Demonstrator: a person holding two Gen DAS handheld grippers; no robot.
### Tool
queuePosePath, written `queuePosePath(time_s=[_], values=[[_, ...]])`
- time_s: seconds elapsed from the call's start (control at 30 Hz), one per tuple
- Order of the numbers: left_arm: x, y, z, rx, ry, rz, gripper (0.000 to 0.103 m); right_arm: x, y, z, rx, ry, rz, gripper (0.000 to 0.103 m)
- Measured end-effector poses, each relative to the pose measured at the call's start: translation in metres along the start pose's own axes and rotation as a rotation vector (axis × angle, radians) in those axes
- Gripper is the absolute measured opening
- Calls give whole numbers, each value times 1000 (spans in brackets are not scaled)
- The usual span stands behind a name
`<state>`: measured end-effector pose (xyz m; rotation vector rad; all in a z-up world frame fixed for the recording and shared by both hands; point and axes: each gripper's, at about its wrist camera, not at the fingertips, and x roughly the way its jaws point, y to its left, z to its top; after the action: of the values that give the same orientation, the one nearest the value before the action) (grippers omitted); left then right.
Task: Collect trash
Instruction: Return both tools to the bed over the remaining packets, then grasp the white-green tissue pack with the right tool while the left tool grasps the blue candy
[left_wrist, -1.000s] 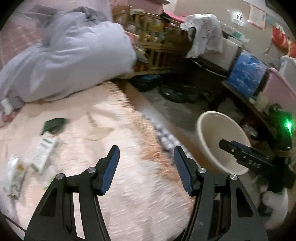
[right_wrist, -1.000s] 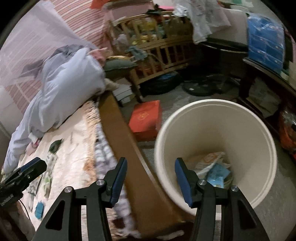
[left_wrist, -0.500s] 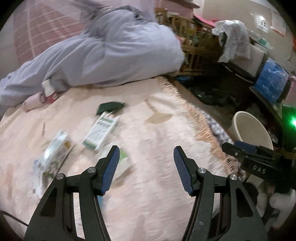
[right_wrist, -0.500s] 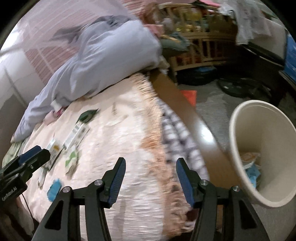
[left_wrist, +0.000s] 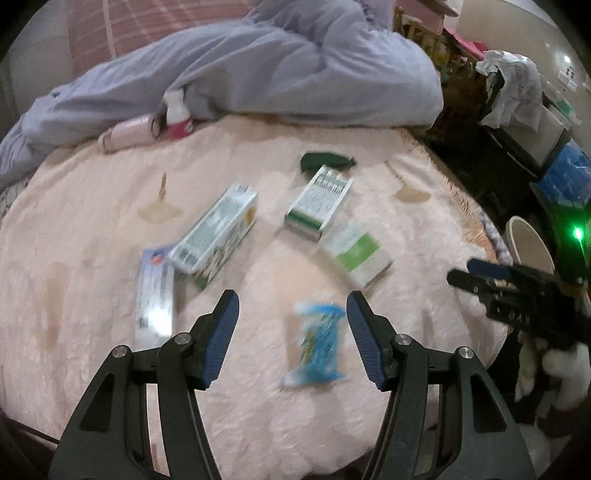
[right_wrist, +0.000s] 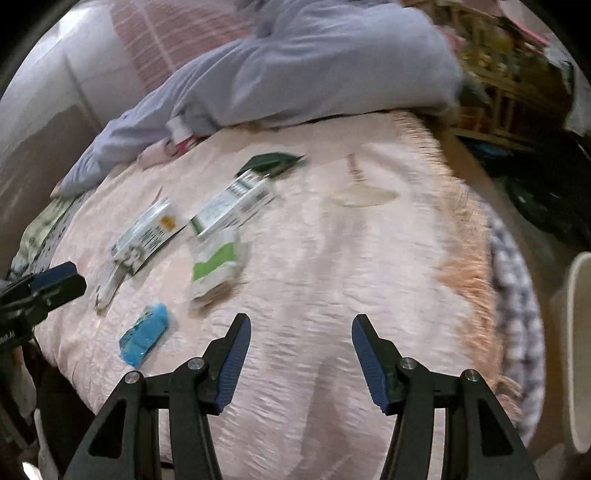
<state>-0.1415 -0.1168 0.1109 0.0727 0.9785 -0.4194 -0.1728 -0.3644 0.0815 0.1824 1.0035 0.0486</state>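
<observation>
The blue wrapper (left_wrist: 318, 341) lies lengthwise just ahead, between the parted, empty left tongs (left_wrist: 291, 317); the right tongs (right_wrist: 301, 334), equally parted and empty, are farther away.

a lived-in home bedroom: a bed under a pink plush blanket (left_wrist: 110, 206) fills the frame's centre, with a rumpled lavender duvet (left_wrist: 258, 70) heaped along the top. at upper right stand a wooden crib (right_wrist: 498, 74) packed with belongings and cluttered shelving (left_wrist: 535, 122); a cream waste bin (left_wrist: 528, 243) sits at the right edge.
</observation>
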Motion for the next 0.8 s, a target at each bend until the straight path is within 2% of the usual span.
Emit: queuePosePath(time_s=[0.13,0.3,0.4,0.47,0.5,0.53,0.63,0.7,0.8], values=[[12,7,-17,-10,59,-49,59,12,15,4,-27,18,15,55],[36,-2,-29,-13,115,-116,59,20,23,11,-27,35,39,55],[51,-10,-33,-2,143,-130,59,24,28,15,-16,41,73,57],[60,-15,-34,14,145,-142,54,29,34,19,-36,42,69,57],[63,-15,-34,13,146,-149,35,31,37,21,-46,44,69,57],[66,-15,-33,7,160,-155,26,34,41,22,-56,46,73,57],[67,-7,-29,-28,153,-183,24,46,52,30,-89,50,82,57],[64,-2,-27,-39,142,-175,21,57,63,36,-118,55,81,57],[59,5,-24,-49,131,-158,21,79,75,44,-158,72,55,57]])
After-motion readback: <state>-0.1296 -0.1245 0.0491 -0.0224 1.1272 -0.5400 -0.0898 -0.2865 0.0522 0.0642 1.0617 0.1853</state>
